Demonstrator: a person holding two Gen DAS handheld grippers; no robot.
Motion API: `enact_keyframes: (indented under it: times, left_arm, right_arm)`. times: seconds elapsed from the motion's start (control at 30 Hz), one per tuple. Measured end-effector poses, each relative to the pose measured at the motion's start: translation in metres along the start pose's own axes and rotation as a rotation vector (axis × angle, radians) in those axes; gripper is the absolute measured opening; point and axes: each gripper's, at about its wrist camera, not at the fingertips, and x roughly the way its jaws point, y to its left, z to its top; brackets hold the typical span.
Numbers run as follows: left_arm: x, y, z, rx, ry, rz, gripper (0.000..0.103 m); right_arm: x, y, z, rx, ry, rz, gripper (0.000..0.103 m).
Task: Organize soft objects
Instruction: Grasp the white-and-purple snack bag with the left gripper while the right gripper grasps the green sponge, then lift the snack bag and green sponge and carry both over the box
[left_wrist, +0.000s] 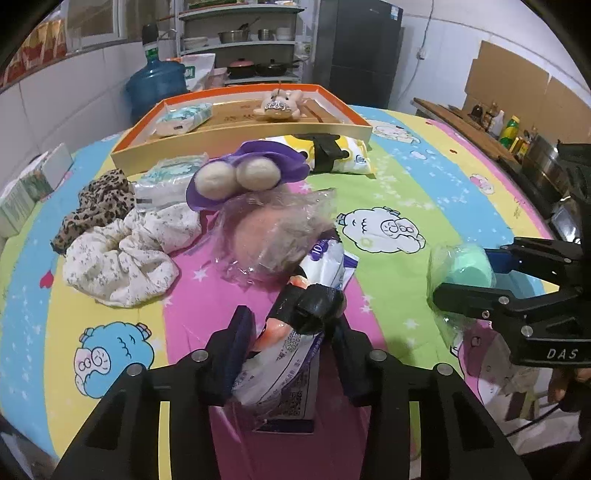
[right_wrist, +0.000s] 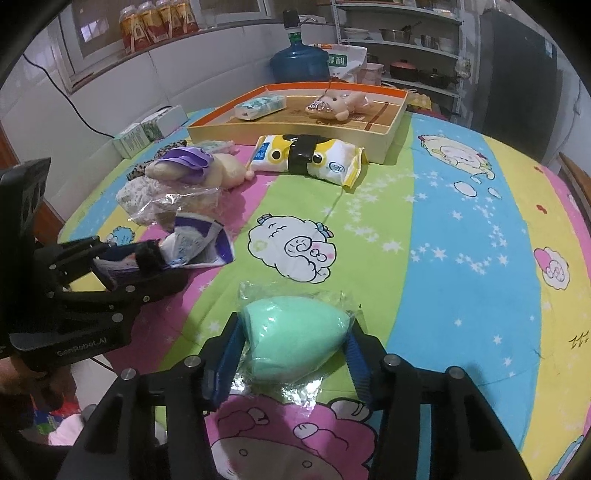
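My left gripper (left_wrist: 291, 332) is shut on a white-and-purple packet (left_wrist: 284, 354) with a black tape band, low over the cartoon-print tablecloth. From the right wrist view that left gripper (right_wrist: 166, 262) sits at the left with the packet (right_wrist: 195, 243) sticking out of it. My right gripper (right_wrist: 293, 345) is shut on a mint-green sponge (right_wrist: 295, 332) in clear wrap, its blue pads pressing both sides. The left wrist view has the sponge (left_wrist: 469, 264) and right gripper (left_wrist: 471, 275) at the right. An orange-rimmed tray (left_wrist: 240, 144) at the far side holds a plush toy (left_wrist: 282, 103) and a tissue pack (left_wrist: 184, 118).
Before the tray lie a yellow-white packet (left_wrist: 332, 153) with a black band, a purple item with two wool balls (left_wrist: 236, 177), a clear bag (left_wrist: 273, 236), a floral cloth (left_wrist: 125, 258) and a leopard cloth (left_wrist: 99, 206). Boxes (left_wrist: 26, 192) stand at the left edge.
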Motion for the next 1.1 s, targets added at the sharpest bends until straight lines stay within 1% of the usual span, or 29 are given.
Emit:
enact_keyframes:
  times: [0.07, 0.1, 0.13, 0.47, 0.6, 0.7, 0.83, 1.1]
  left_arm:
    - [-0.001, 0.002, -0.001, -0.009, -0.001, -0.013, 0.038]
    - [-0.002, 0.002, -0.001, -0.012, -0.001, -0.021, 0.033]
    - [-0.003, 0.003, -0.002, -0.017, -0.001, -0.03, 0.032]
    - [-0.023, 0.004, 0.0, -0.038, -0.014, -0.115, 0.031]
    - [-0.043, -0.001, 0.008, -0.018, -0.041, -0.14, 0.031]
    - [-0.06, -0.003, 0.022, 0.003, -0.062, -0.15, 0.031]
    - [-0.08, 0.0, 0.05, 0.023, -0.092, -0.141, 0.031]
    - [-0.112, 0.012, 0.117, 0.041, -0.179, -0.092, 0.031]
  right_arm:
    - [-0.001, -0.001, 0.0, 0.004, -0.001, 0.009, 0.051]
    - [-0.002, -0.001, 0.0, 0.005, -0.001, 0.011, 0.051]
    - [-0.002, -0.001, 0.0, 0.006, -0.002, 0.013, 0.051]
    - [-0.016, 0.001, 0.006, 0.008, -0.036, 0.015, 0.051]
    - [-0.022, 0.002, 0.01, 0.008, -0.05, 0.013, 0.051]
    - [-0.029, 0.003, 0.015, 0.011, -0.066, 0.012, 0.051]
    - [-0.041, 0.005, 0.03, 0.013, -0.092, 0.004, 0.051]
    - [-0.074, 0.011, 0.085, 0.025, -0.179, -0.018, 0.051]
